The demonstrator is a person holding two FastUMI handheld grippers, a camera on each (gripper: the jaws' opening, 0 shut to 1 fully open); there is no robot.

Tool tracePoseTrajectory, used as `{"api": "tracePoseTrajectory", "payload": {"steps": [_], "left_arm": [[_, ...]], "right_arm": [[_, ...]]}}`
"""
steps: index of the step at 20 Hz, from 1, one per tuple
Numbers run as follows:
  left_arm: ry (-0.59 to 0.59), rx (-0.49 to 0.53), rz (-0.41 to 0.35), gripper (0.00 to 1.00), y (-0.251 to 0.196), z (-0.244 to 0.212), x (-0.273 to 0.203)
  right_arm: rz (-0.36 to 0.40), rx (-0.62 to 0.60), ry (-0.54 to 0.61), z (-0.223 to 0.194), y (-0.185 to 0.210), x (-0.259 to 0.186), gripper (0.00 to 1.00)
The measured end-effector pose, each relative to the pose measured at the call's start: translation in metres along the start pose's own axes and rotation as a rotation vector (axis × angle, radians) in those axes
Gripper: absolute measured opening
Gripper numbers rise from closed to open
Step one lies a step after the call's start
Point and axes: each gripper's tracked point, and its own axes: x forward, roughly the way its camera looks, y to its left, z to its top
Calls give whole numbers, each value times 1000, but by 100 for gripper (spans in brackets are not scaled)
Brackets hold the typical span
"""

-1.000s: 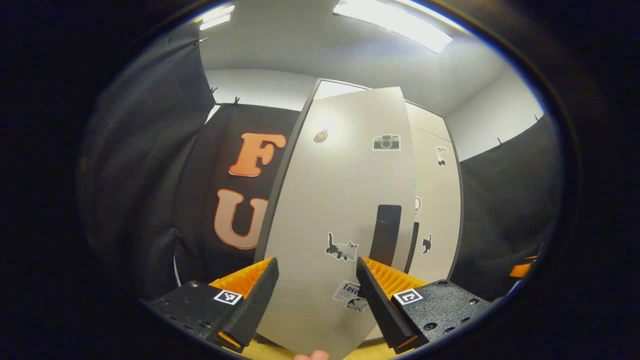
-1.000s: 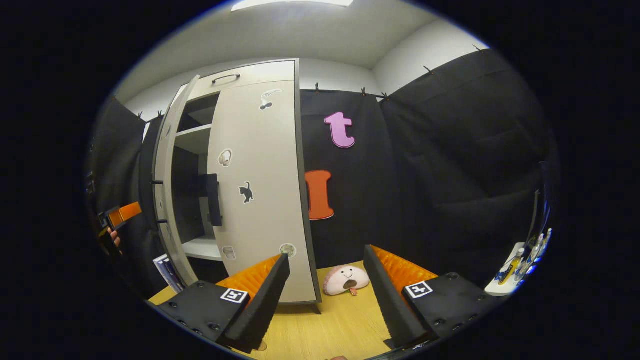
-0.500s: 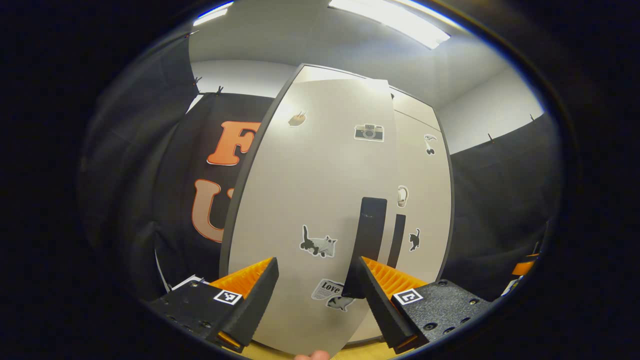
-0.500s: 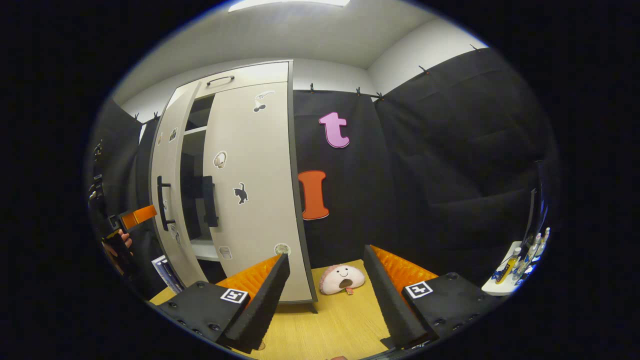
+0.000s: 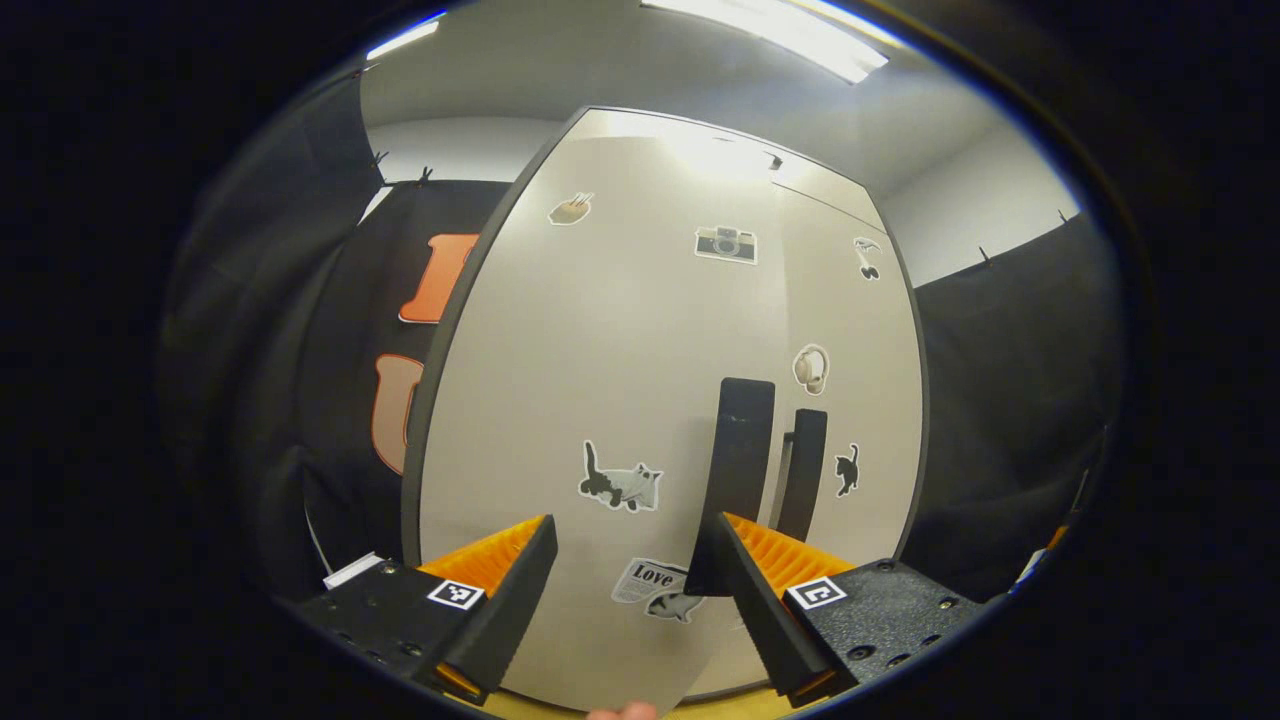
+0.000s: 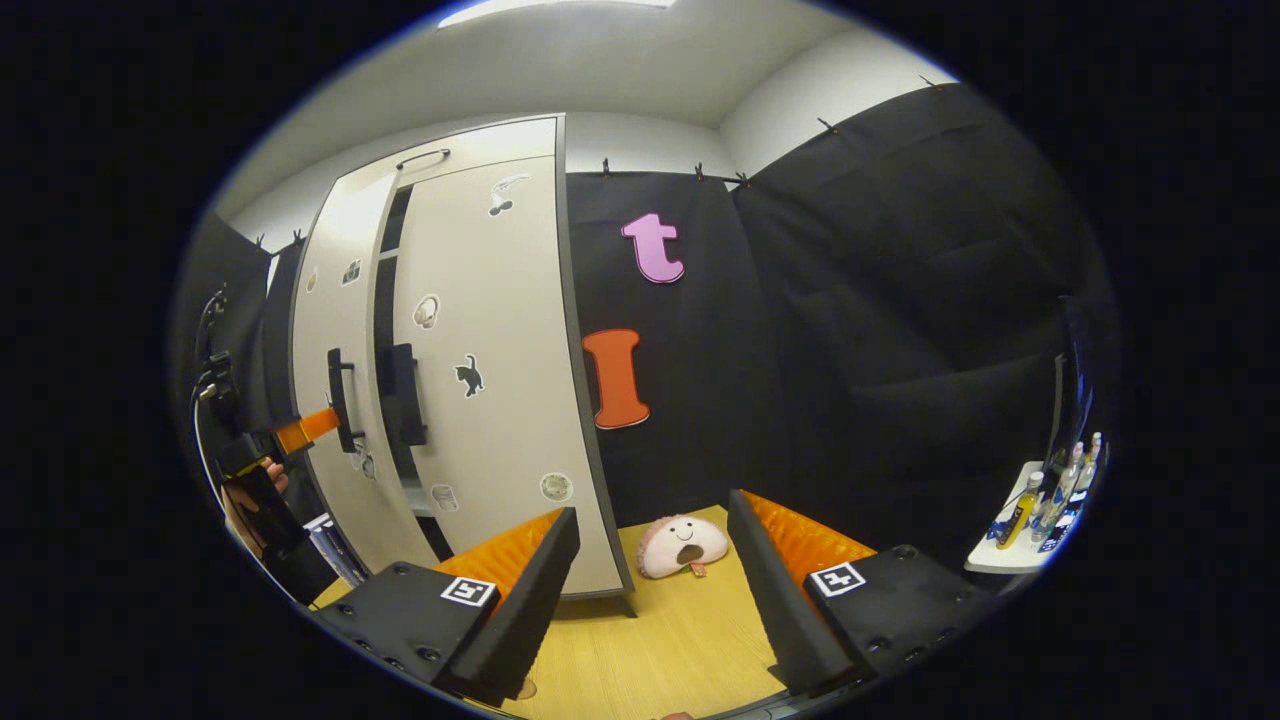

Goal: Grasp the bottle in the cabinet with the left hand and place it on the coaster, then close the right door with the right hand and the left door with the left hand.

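**Left door nearly shut**

The left gripper [image 5: 630, 570] stands wide and empty against the left door [image 5: 600, 380], by its handle [image 5: 738, 450]. A narrow gap separates it from the shut right door [image 6: 490, 370]. The right gripper [image 6: 650, 560] hangs wide over the table [image 6: 680, 640]. Bottles [image 6: 1040, 500] stand far right.

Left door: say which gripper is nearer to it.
Left. The left gripper is right at the left door; the right gripper hangs back over the table.
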Motion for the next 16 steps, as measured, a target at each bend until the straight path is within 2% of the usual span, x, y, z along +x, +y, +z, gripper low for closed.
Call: {"api": "tracePoseTrajectory", "payload": {"steps": [3,4,5,9,16], "left_arm": [[1,-14,8,97,-3,-6,17],[1,-12,10,92,-3,-7,21],[-1,-8,10,95,-4,-8,24],[-1,-4,9,95,-4,-12,36],[-17,-3,28,95,5,-3,28]], "right_arm": [[-3,-7,2,-1,-4,-1,98],[-7,-15,2,-1,-5,-2,98],[-9,-22,3,-1,-7,-4,98],[-4,-36,3,1,-8,-7,98],[31,-10,4,4,8,-5,98]]}}
